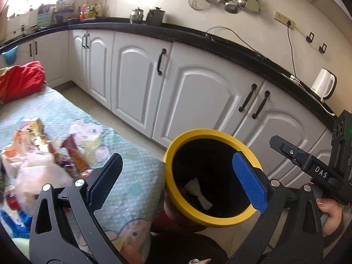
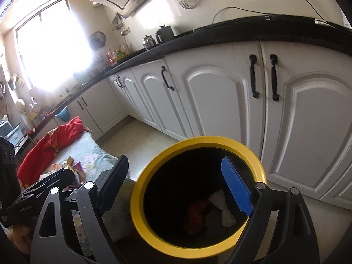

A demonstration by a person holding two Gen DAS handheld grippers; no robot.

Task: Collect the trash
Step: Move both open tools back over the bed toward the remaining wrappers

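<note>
A black bin with a yellow rim (image 1: 169,173) (image 2: 136,211) stands on the floor beside the bed. Inside it lie a white pleated paper piece (image 1: 201,194) (image 2: 222,209) and a red wrapper (image 2: 197,214). My left gripper (image 1: 178,181) is open above the bin's left rim, nothing between its blue pads. My right gripper (image 2: 176,186) hangs open over the bin mouth, also holding nothing. A heap of wrappers and white plastic (image 1: 41,160) (image 2: 70,165) lies on the bed to the left. The right gripper's body (image 1: 312,165) and the hand holding it (image 1: 330,215) show at the right edge of the left wrist view.
The bed has a light-blue patterned sheet (image 1: 132,176) and a red cloth (image 1: 21,81) (image 2: 52,145) at its far end. White cabinets (image 1: 198,92) (image 2: 220,101) under a black counter (image 1: 198,37) run behind. A white kettle (image 1: 323,85) stands on the counter. Tiled floor (image 2: 140,140) lies between bed and cabinets.
</note>
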